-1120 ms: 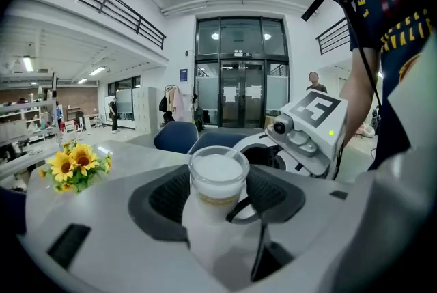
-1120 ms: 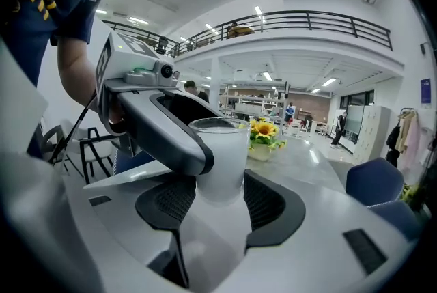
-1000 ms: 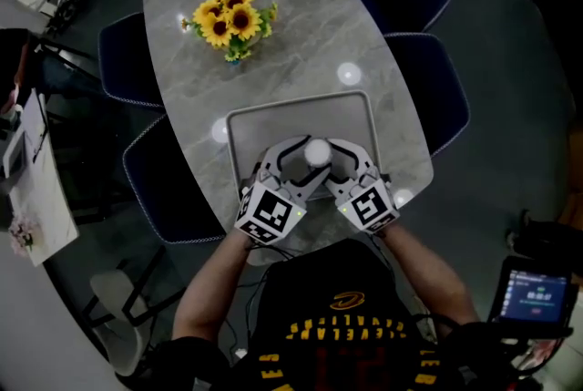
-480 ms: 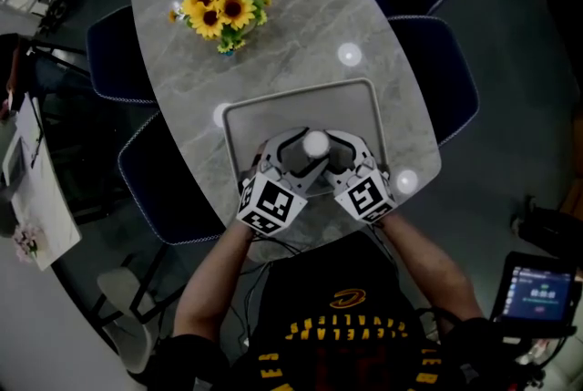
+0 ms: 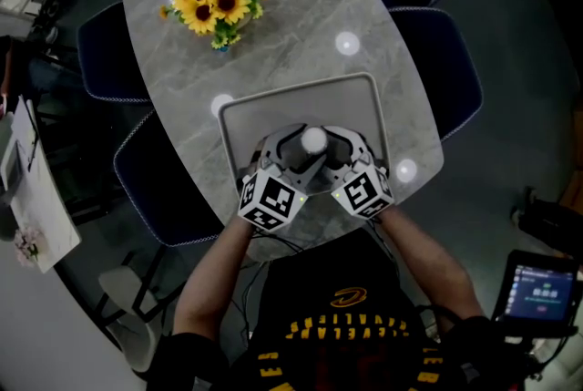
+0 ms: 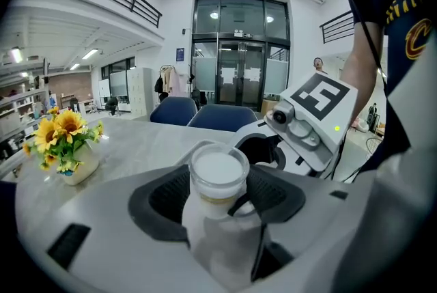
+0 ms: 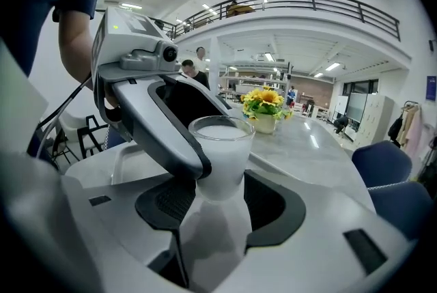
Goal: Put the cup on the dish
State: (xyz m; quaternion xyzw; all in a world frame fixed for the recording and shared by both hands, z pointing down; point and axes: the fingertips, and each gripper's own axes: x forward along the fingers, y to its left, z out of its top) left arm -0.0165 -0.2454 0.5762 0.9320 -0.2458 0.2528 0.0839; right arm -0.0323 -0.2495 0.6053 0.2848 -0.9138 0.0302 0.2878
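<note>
A clear cup (image 5: 312,140) with white contents is held over the near part of the grey dish (image 5: 301,102), a rimmed tray on the marble table (image 5: 282,25). My left gripper (image 5: 297,149) and right gripper (image 5: 329,149) meet at it from either side. In the left gripper view the cup (image 6: 218,172) sits upright between my pads, with the right gripper's body (image 6: 311,117) just behind. The right gripper view shows the cup (image 7: 220,148) in its jaws, and a left finger (image 7: 160,124) pressed against the cup's side. Whether the cup's base touches the dish is hidden.
A vase of sunflowers (image 5: 208,5) stands at the table's far left. Dark blue chairs (image 5: 442,61) flank the table on both sides. A small lit screen (image 5: 545,293) is at the lower right, off the table.
The head view has shifted, so the table sits a little higher and further left in the picture. Both grippers and the cup keep almost the same spot over the dish.
</note>
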